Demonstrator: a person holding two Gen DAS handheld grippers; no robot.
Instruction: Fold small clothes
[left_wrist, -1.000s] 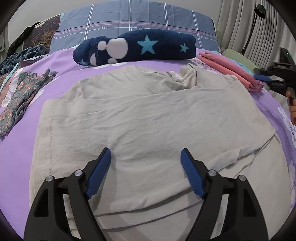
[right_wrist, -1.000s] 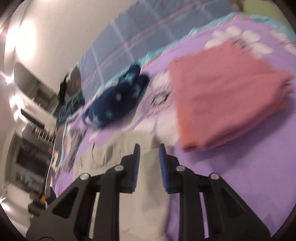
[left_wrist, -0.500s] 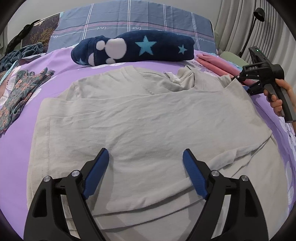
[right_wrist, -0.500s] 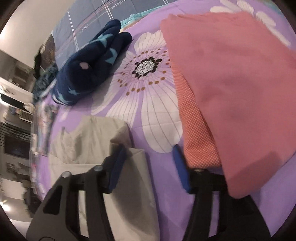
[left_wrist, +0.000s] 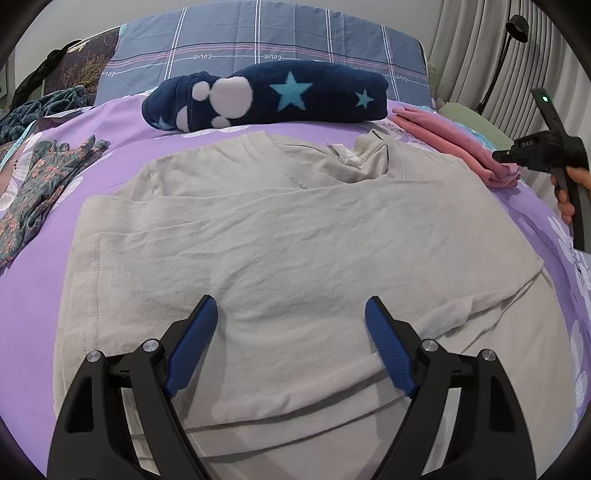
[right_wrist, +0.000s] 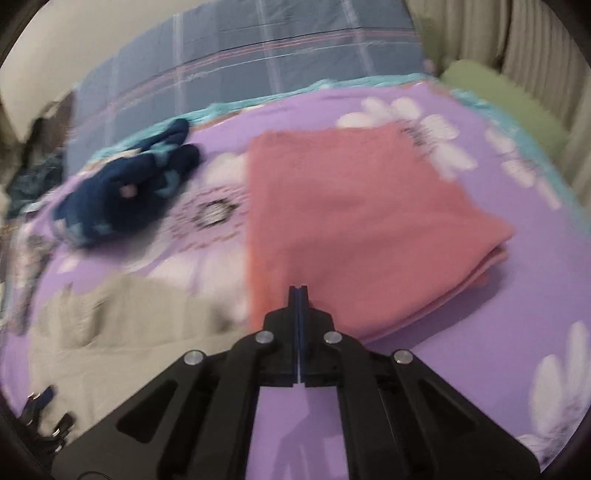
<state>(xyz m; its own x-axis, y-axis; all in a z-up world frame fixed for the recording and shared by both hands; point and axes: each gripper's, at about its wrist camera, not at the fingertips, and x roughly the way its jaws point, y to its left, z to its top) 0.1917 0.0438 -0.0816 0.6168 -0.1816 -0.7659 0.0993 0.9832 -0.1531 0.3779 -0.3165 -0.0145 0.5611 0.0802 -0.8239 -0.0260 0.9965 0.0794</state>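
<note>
With the beige cotton T-shirt (left_wrist: 295, 251) lying part-folded on the purple flowered bed (left_wrist: 122, 129), the spread, empty left gripper (left_wrist: 291, 314) should pinch the near hem while the closed, empty right gripper (right_wrist: 297, 291) returns to the right edge.

- Purple floral bedsheet (left_wrist: 122, 133), covering the bed.
- Grey-blue plaid pillow (left_wrist: 258, 48), at the headboard end.
- Black floor lamp (left_wrist: 511, 40), before pleated curtains (left_wrist: 465, 48).
- Green cushion (right_wrist: 506, 107), at the bed's far corner.
</note>
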